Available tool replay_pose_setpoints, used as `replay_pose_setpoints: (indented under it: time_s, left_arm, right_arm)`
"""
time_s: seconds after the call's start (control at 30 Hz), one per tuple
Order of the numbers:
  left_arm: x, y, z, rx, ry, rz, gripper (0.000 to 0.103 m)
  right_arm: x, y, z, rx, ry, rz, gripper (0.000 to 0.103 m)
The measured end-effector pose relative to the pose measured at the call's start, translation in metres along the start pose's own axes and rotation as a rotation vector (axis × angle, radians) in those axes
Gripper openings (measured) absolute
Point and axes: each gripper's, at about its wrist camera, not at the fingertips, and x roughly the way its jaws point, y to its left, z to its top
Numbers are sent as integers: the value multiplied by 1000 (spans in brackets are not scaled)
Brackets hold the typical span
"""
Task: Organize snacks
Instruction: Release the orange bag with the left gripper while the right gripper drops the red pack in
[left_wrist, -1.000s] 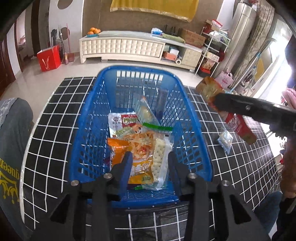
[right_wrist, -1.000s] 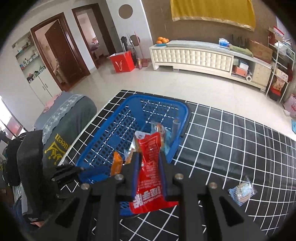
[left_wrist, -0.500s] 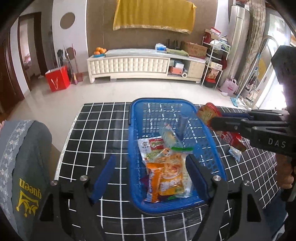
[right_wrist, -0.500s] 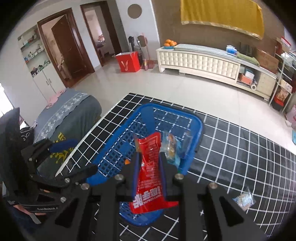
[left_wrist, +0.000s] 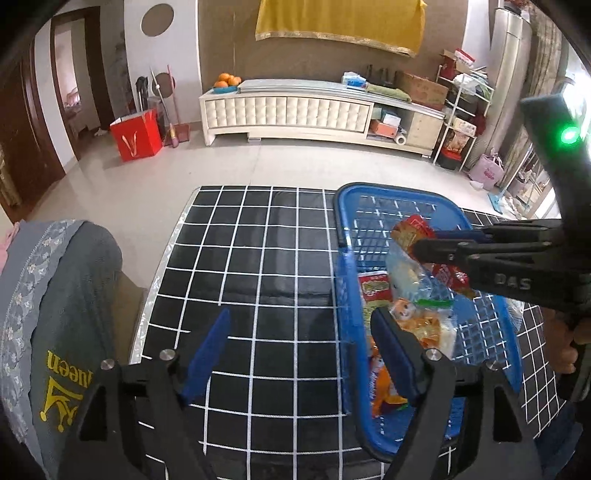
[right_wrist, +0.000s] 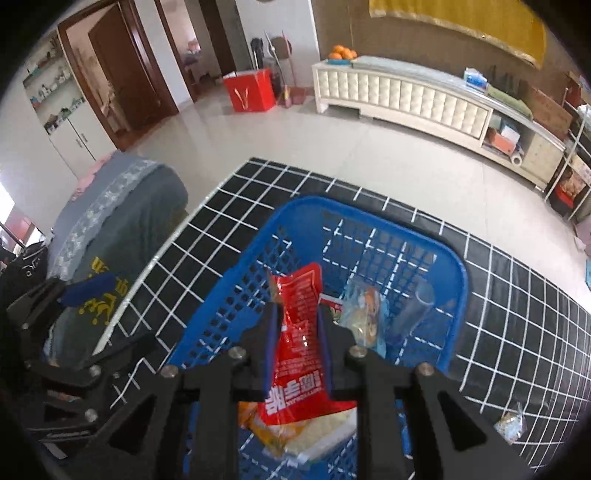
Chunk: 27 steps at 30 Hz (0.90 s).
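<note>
A blue plastic basket (left_wrist: 345, 273) (right_wrist: 369, 214) stands on the black grid-pattern table and holds several snack packets (left_wrist: 421, 325). My right gripper (right_wrist: 295, 325) is shut on a red snack packet (right_wrist: 299, 343) and holds it over the basket; it also shows in the left wrist view (left_wrist: 413, 247), with the red packet (left_wrist: 410, 230) at its tip. My left gripper (left_wrist: 299, 339) is open and empty, above the table to the left of the basket, its right finger over the basket's left wall.
A small clear snack packet (right_wrist: 511, 424) lies on the table right of the basket. A grey cushioned seat (left_wrist: 55, 314) stands at the table's left edge. The table's far edge (left_wrist: 258, 188) drops to a tiled floor with a white cabinet (left_wrist: 295, 110).
My left gripper has opened, drawn back and moved left, off the basket. My right gripper has carried the red packet over the basket.
</note>
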Motion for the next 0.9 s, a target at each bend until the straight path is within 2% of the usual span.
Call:
replay_pose_setpoints:
  time_s: [0.2, 0.27, 0.33, 0.4, 0.47, 0.57, 0.9]
  left_arm:
    - [5, 5, 1, -8, 2, 1, 77]
    - [5, 5, -1, -5, -5, 6, 77]
    - [4, 7, -1, -16, -23, 17, 77]
    - [4, 7, -1, -25, -28, 17, 77]
    - [4, 7, -3, -26, -30, 18, 77]
    - [-4, 4, -6, -24, -49, 21, 77]
    - [-53, -28, -8, 21, -150, 15, 77]
  right_arm:
    - [33, -4, 12, 5, 43, -38, 26]
    - [38, -4, 14, 2, 34, -44, 27]
    - [38, -1, 15, -5, 11, -62, 43]
    - [38, 3, 16, -39, 3, -103, 71]
    - [34, 4, 14, -65, -19, -153, 79]
    - [23, 1, 12, -46, -27, -145, 82]
    - [-37, -11, -12, 33, -67, -66, 83]
